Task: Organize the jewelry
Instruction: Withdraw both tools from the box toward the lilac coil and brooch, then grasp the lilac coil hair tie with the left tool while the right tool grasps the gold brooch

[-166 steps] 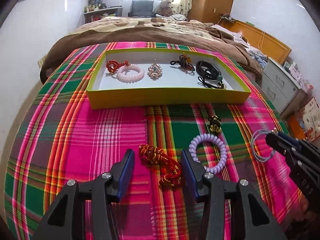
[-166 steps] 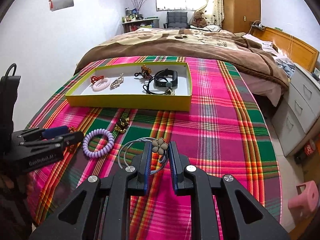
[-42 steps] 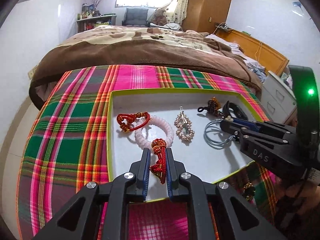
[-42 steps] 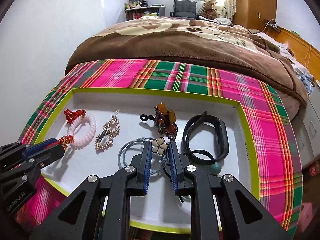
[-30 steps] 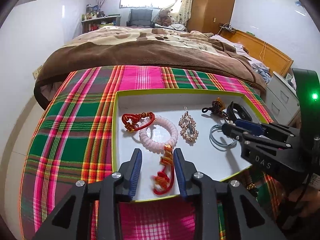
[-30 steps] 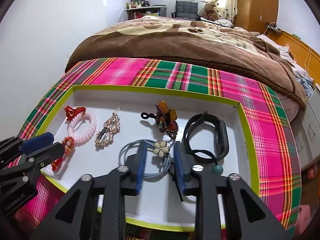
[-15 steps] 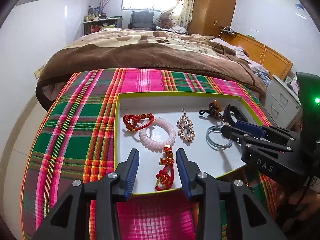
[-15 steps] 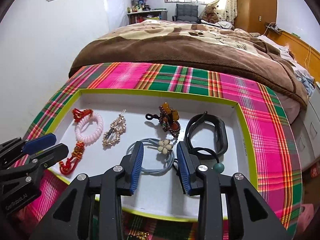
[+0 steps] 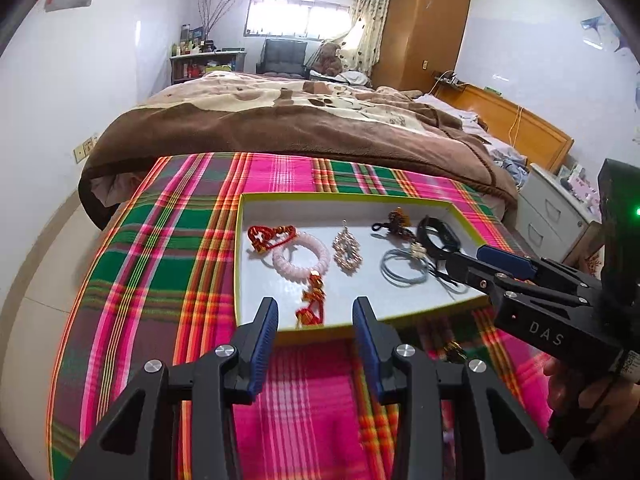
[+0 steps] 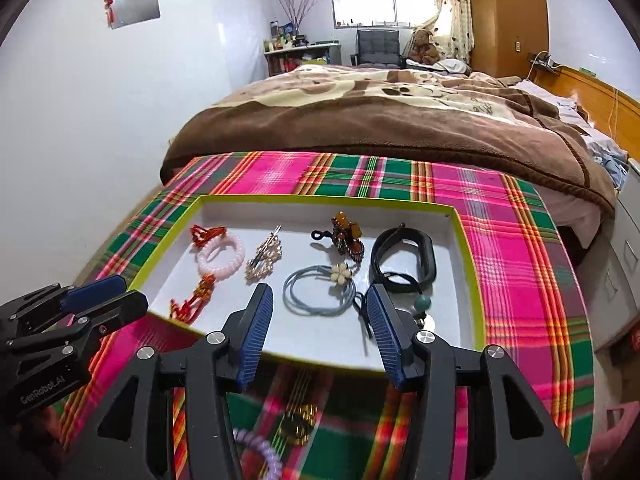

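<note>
Red knotted charm (image 9: 310, 300) in tray (image 9: 360, 202), left claw (image 9: 316, 312) empty

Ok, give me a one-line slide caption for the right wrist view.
Right gripper opening, empty, above the blue flower hair tie lying in the yellow-rimmed tray; purple coil tie remains on the plaid cloth.

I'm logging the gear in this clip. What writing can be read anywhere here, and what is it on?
"DAS": on the side of the right gripper, seen from the left wrist.
"GenRobot.AI": on the side of the left gripper, seen from the right wrist.
Small print inside the tray's right wall: too small to read.
</note>
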The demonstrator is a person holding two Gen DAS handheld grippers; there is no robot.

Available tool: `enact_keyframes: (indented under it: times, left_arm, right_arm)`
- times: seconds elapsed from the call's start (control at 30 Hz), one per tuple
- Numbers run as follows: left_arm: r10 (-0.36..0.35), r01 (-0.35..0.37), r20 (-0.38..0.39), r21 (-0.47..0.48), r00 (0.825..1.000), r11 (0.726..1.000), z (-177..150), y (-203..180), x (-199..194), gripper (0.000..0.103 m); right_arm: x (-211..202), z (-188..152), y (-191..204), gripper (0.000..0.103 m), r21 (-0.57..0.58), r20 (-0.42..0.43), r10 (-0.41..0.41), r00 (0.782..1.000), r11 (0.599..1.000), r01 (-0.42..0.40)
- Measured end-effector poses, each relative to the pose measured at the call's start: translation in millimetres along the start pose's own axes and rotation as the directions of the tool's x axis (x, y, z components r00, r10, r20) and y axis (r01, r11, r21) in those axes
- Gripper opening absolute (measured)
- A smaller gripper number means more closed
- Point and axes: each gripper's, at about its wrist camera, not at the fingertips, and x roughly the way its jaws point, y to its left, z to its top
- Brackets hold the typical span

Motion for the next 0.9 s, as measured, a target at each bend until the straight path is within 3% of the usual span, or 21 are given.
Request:
enact_keyframes:
  times: [0.3,0.57,0.9]
  left_arm:
    - [-0.066,0.066,-0.003,0.017,0.998,0.998,-28,-20,-27,0.043]
    - [-0.114,0.119,-0.083,0.057,0.990,0.991,-57,-51,-18,0.043]
    - [-0.074,0.089,-0.148,0.098,0.986,0.991,-72,-75,3,0.043]
  right_arm:
    - [-30,-28,-10,0.050,0.026,0.015,-0.009,1.000,1.000,0.009]
    - [-55,-59,-26,0.050,0.034,0.023,-0.040,0.999,0.999,0.039]
    - [-73,-80,-43,0.050,0.068,0.031,-0.056,0.998,0.996,0.053]
